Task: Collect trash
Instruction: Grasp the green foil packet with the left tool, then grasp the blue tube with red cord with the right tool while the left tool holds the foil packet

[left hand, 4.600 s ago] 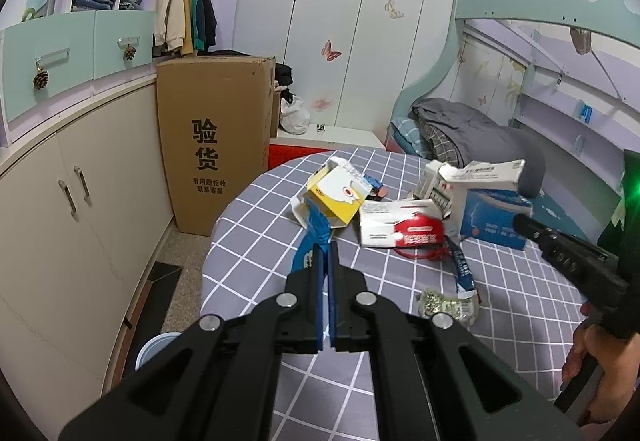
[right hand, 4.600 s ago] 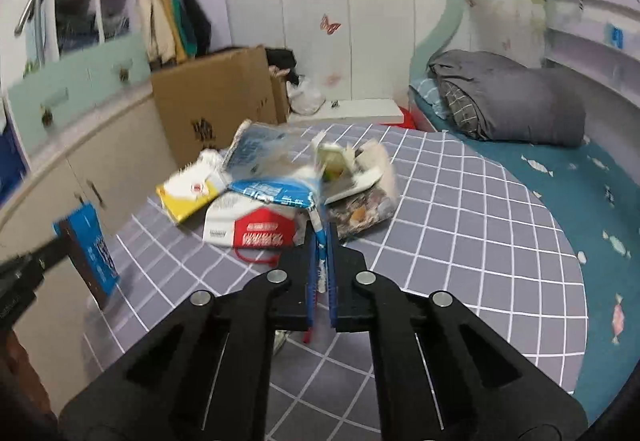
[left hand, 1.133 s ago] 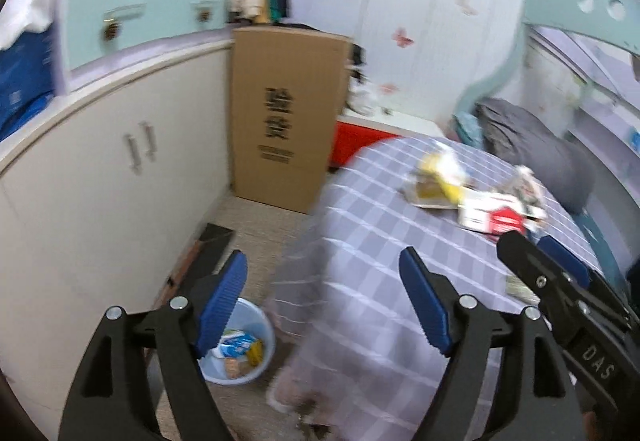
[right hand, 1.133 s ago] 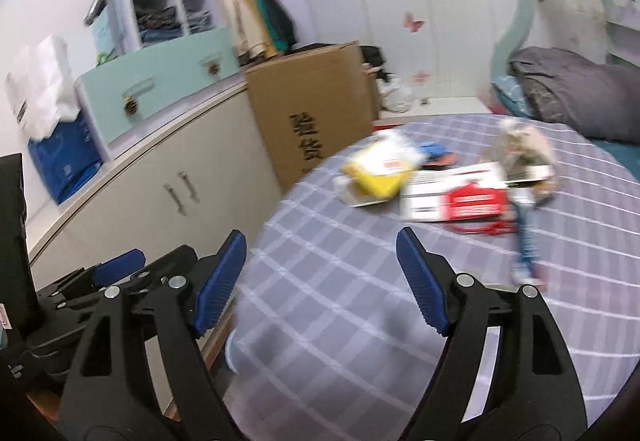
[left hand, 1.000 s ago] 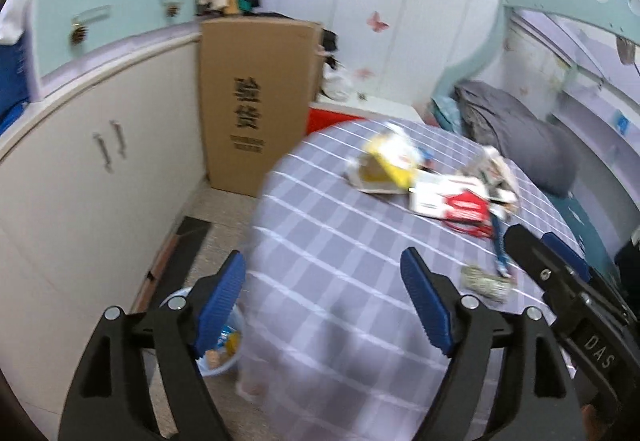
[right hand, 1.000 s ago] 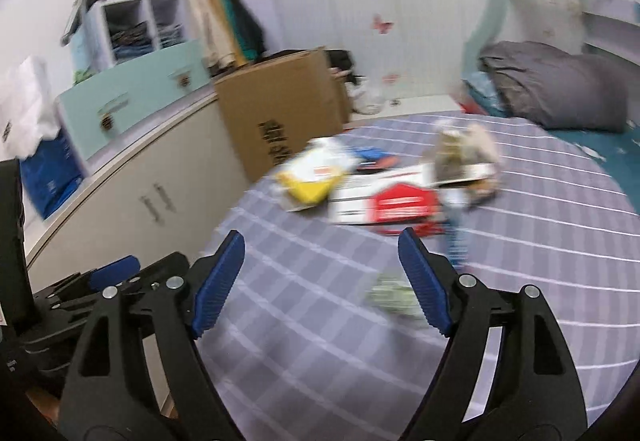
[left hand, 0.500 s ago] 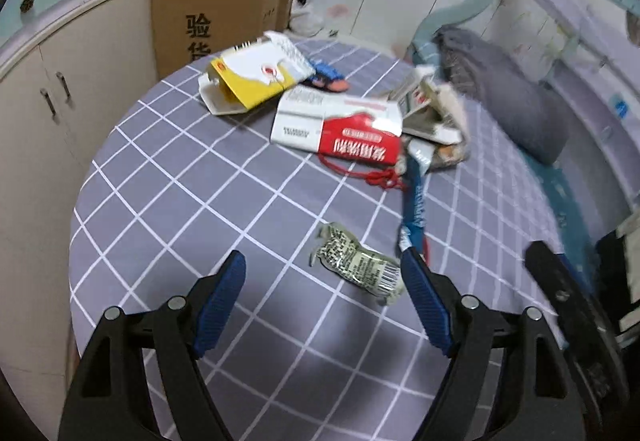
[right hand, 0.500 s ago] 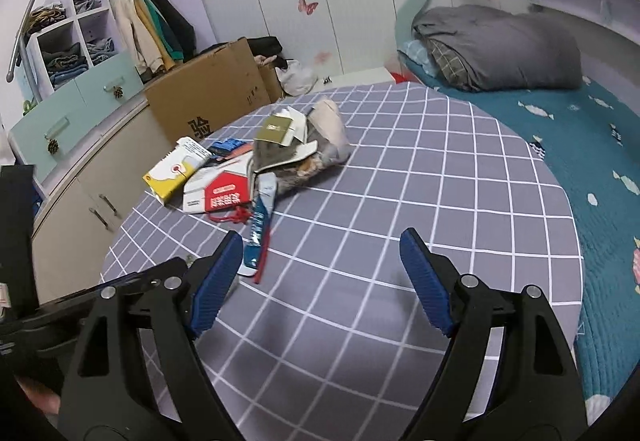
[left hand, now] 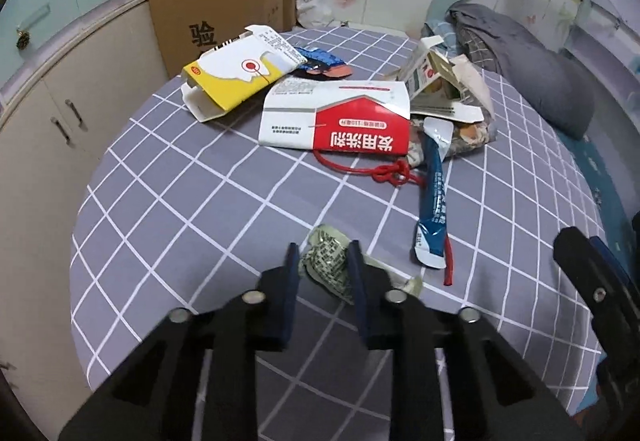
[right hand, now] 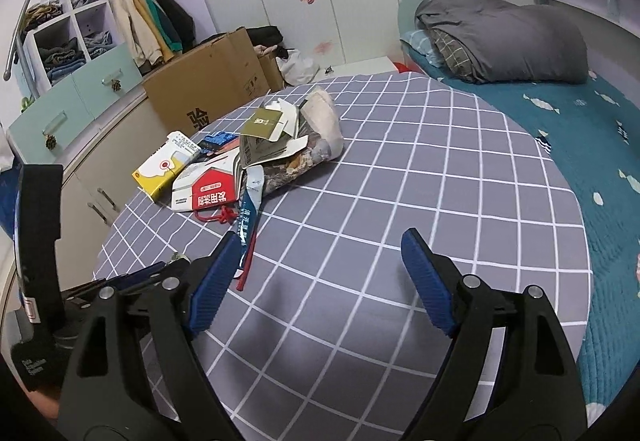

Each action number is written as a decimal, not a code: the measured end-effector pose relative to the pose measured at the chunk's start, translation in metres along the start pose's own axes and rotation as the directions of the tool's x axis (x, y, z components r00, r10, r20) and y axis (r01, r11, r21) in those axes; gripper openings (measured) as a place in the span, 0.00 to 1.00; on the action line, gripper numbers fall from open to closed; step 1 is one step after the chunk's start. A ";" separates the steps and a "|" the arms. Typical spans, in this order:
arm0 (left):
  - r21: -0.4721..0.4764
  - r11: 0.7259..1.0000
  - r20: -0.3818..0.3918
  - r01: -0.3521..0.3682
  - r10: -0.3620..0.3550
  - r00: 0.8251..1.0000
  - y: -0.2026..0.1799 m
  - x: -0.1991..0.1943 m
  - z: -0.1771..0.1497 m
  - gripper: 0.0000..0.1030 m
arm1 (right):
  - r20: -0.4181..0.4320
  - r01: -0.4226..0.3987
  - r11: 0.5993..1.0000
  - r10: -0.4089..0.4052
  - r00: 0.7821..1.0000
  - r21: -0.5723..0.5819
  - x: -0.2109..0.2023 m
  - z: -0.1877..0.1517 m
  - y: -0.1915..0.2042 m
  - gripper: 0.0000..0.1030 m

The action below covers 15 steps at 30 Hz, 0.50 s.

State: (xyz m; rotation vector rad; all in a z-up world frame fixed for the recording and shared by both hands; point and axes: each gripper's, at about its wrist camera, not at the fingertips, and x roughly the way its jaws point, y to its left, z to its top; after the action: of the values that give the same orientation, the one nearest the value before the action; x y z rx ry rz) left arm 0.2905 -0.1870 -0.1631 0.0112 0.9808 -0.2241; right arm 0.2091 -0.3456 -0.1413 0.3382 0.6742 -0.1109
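- Crinkled foil wrapper (left hand: 326, 265): light, soft, crushable; take it mid-body.
- Left hand-held gripper (left hand: 323, 273): jaws just closing, pinching it on the bench (left hand: 192, 201).
- Right hand-held gripper (right hand: 320, 281): apart, empty.

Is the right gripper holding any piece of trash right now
No, the right gripper is wide open over bare tablecloth.
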 end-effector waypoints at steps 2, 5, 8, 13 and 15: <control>-0.010 0.999 0.005 0.052 -0.052 0.999 0.009 0.002 0.002 0.15 | -0.012 -0.008 1.000 0.008 1.000 -0.016 0.004 0.001 0.006 0.78; -0.014 0.995 0.023 0.100 -0.100 0.995 0.023 0.003 0.004 0.13 | -0.041 -0.017 0.999 0.014 0.999 -0.052 0.015 0.003 0.018 0.78; -0.027 0.993 0.049 0.113 -0.111 0.993 0.039 0.000 0.006 0.12 | -0.072 -0.018 0.997 0.012 0.997 -0.081 0.029 0.007 0.030 0.78; -0.037 0.994 0.103 0.105 -0.101 0.990 0.063 -0.013 0.011 0.11 | -0.125 -0.048 0.992 0.033 0.992 -0.116 0.053 0.012 0.048 0.78; -0.041 0.993 0.121 0.111 -0.105 0.987 0.071 -0.019 0.013 0.11 | -0.149 -0.038 0.991 0.019 0.989 -0.129 0.063 0.014 0.053 0.74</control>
State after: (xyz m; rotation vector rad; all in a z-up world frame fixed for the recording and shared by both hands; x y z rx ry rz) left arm 0.3048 -0.1154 -0.1469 -0.0979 0.8689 -0.2981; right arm 0.2770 -0.2999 -0.1565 0.2305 0.8192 -0.0139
